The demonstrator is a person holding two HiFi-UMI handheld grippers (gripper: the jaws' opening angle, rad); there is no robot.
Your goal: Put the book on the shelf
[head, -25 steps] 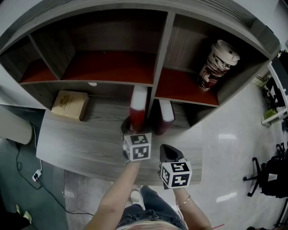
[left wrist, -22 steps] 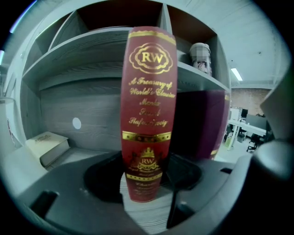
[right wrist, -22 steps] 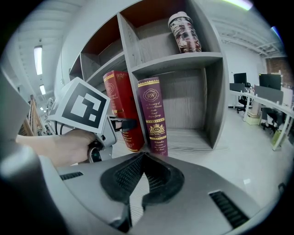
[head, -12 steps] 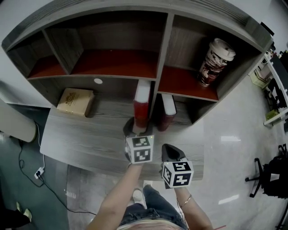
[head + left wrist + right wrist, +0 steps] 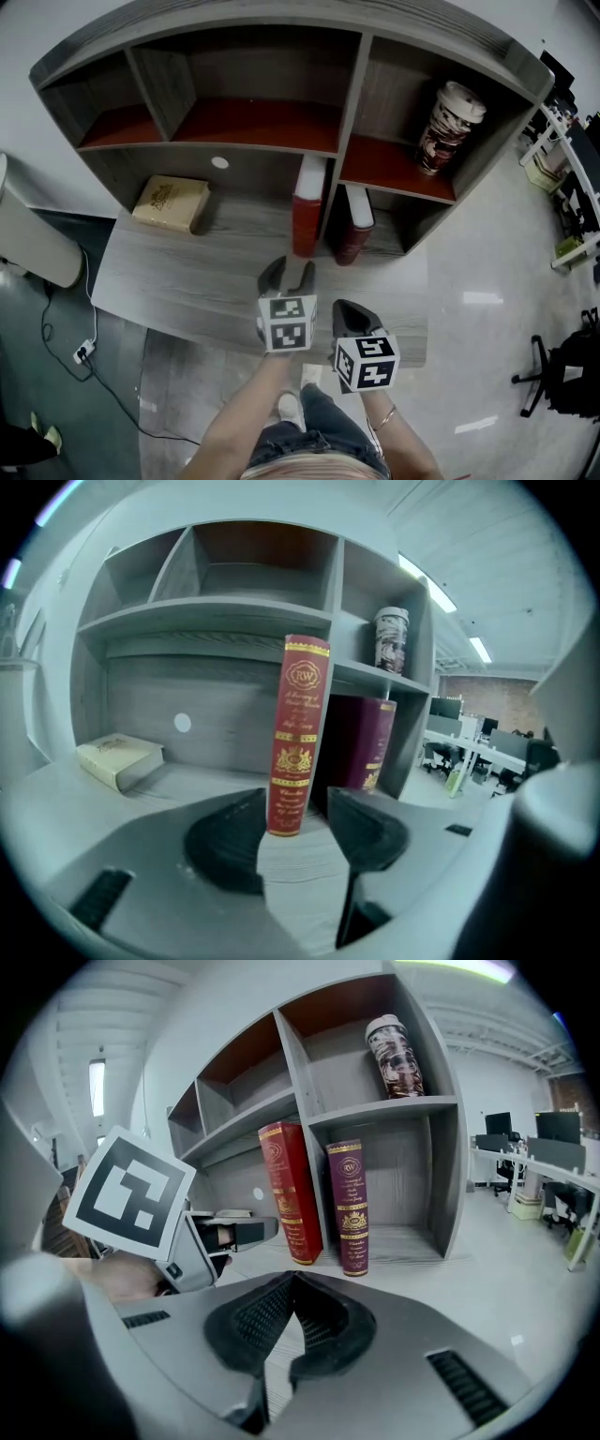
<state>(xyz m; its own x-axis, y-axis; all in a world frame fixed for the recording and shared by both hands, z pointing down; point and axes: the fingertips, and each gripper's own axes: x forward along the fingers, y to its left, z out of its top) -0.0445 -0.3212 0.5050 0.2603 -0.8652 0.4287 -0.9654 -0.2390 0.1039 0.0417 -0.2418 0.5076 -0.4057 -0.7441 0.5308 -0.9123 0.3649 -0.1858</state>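
Grey shelf (image 5: 347,103): red book (image 5: 307,206) low middle bay, maroon book (image 5: 356,225) low right, cup (image 5: 448,127) top right
Left gripper (image 5: 289,274): jaws apart, empty, just narrowed a bit
Right gripper (image 5: 345,309): pinched together, empty

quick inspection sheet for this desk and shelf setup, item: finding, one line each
surface: grey wood desk under a shelf unit
job's things: red book upright beside the divider, not gripped; maroon book upright in the next bay
clutter: tan book lying flat at left; paper cup on the upper right shelf
grippers: left gripper open, jaws have just been closing a little, nothing between them; right gripper shut, empty
cables: cable on the floor left of the desk
surroundings: office floor, black chair at right
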